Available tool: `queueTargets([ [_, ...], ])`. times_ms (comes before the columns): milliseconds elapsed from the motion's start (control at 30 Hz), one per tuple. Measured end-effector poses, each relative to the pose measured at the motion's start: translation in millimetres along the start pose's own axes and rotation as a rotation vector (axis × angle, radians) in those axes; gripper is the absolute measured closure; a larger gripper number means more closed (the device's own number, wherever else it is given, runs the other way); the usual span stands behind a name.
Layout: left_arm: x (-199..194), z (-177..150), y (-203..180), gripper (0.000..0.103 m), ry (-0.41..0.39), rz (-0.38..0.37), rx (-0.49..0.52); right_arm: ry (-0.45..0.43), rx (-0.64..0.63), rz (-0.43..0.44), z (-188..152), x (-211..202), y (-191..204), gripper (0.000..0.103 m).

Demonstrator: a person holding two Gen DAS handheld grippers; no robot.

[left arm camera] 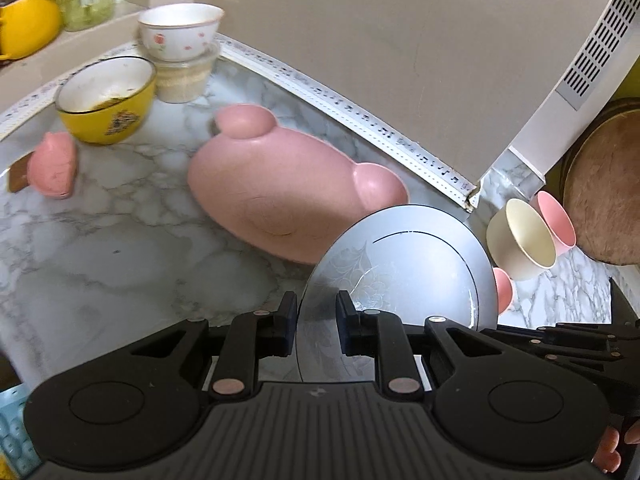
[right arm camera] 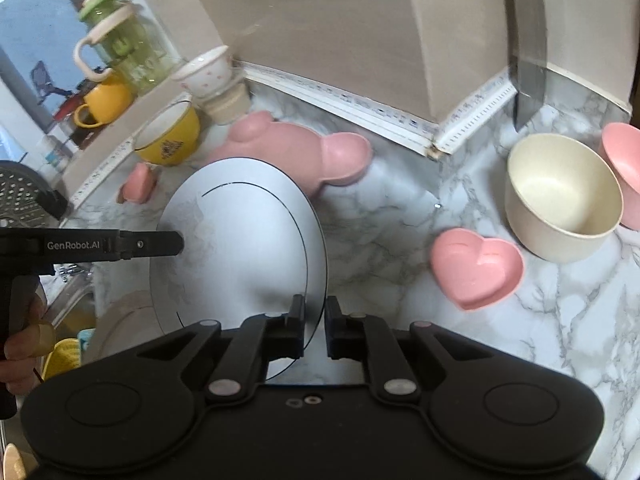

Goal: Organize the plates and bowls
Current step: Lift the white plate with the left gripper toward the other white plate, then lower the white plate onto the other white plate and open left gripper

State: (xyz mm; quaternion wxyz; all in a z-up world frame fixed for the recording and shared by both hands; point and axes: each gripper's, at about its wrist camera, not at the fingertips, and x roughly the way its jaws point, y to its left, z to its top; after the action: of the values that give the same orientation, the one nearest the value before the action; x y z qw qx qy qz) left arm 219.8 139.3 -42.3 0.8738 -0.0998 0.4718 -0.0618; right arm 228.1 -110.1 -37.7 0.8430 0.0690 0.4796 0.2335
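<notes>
White plate edge-on between both grippers' fingers.

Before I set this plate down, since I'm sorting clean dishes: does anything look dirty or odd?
Yes. The yellow bowl near the back wall has dark food residue smeared inside its white interior, so it looks used. The big pink plate lies upside down on the counter.

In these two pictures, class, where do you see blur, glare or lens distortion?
Left wrist view: the yellow bowl and flowered bowl are smeared by blur, a thin glint runs along the plate rim, and the white wall strip bows. Right wrist view: the green jug and hanging knife are soft, and straight wall edges curve.
</notes>
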Motion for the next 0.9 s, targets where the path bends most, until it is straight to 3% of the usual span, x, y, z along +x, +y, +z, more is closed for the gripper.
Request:
queueTargets([
  [467, -37.0, -59.8, 50.8, 0.083, 0.019, 0.083, -0.139, 0.095, -0.103, 0.094, -23.0, 15.4, 63.2, 0.094],
  [900, -37.0, -110.3, 89.2, 0.084, 0.055, 0.074, -0.234, 0.163, -0.152, 0.102, -54.4, 31.7, 87.7, 0.094],
])
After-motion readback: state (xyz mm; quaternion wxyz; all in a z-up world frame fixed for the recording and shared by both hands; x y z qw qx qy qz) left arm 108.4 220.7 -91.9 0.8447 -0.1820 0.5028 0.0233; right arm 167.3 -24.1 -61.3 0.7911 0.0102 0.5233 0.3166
